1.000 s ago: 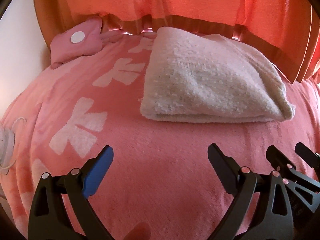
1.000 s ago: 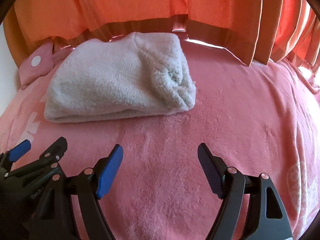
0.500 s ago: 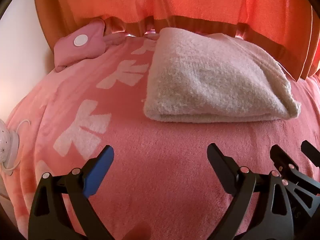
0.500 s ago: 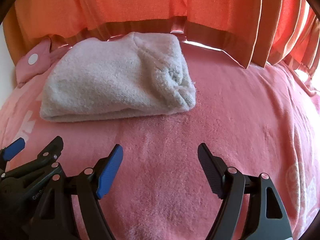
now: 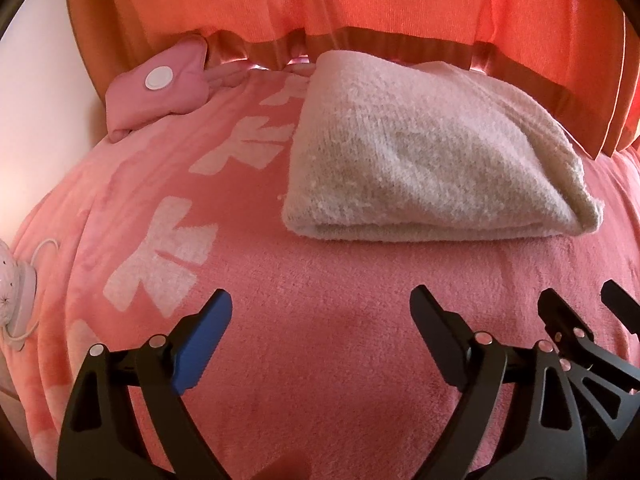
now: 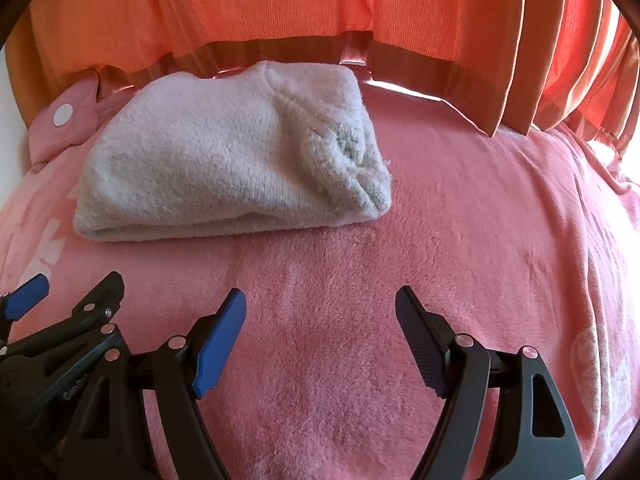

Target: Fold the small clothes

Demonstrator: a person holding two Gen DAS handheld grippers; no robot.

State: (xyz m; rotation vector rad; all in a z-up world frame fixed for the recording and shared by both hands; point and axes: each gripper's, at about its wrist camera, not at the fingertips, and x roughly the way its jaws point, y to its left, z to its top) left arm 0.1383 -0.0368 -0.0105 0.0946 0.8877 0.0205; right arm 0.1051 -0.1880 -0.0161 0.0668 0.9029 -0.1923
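Observation:
A pale fluffy garment [image 5: 424, 160] lies folded into a compact bundle on the pink blanket [image 5: 320, 280], near the curtain; it also shows in the right wrist view [image 6: 224, 168]. My left gripper [image 5: 322, 320] is open and empty, hovering over the blanket in front of the bundle. My right gripper [image 6: 320, 318] is open and empty, also short of the bundle, to the right of the left one. The right gripper's fingers [image 5: 576, 320] show at the right edge of the left wrist view. The left gripper's fingers [image 6: 68, 300] show at the left edge of the right wrist view.
An orange curtain [image 6: 280, 12] hangs right behind the bundle. A small pink pouch with a white round patch [image 5: 160, 84] lies at the back left. A white device with a cord [image 5: 16, 292] sits at the blanket's left edge.
Both grippers have shifted slightly, so the bundle sits a little further left in each view. The jaws stay open and the bundle has not moved.

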